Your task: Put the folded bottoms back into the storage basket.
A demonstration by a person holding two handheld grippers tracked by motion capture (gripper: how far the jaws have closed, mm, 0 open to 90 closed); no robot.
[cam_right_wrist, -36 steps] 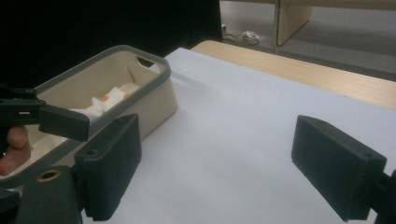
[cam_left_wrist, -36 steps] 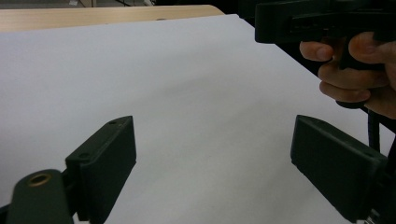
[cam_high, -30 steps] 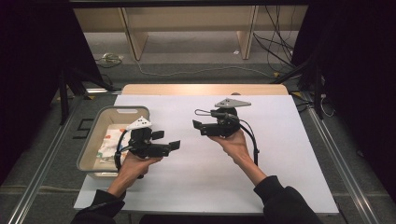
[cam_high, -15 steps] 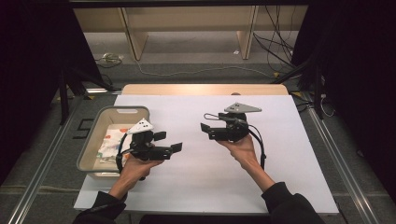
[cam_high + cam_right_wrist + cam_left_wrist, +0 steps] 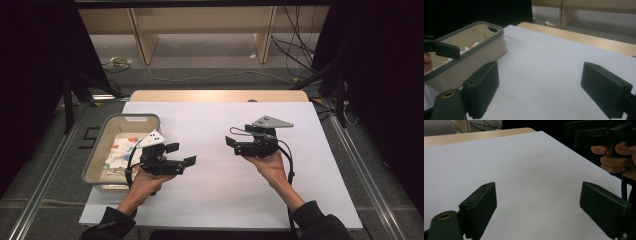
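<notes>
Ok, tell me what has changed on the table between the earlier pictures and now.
The right gripper has shifted rightward across the white sheet, away from the left gripper, widening the gap between them. Nothing was grasped or released: both grippers stand open and empty. The left gripper has stayed beside the beige bin, and the bin and the patterned cloth in it have not moved.

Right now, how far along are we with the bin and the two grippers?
Done: some white and coloured items lie inside the beige bin. In hand: nothing. The left gripper and right gripper are both open and empty above the bare white sheet. Left: nothing loose shows on the sheet, so any further work probably starts at the bin.
</notes>
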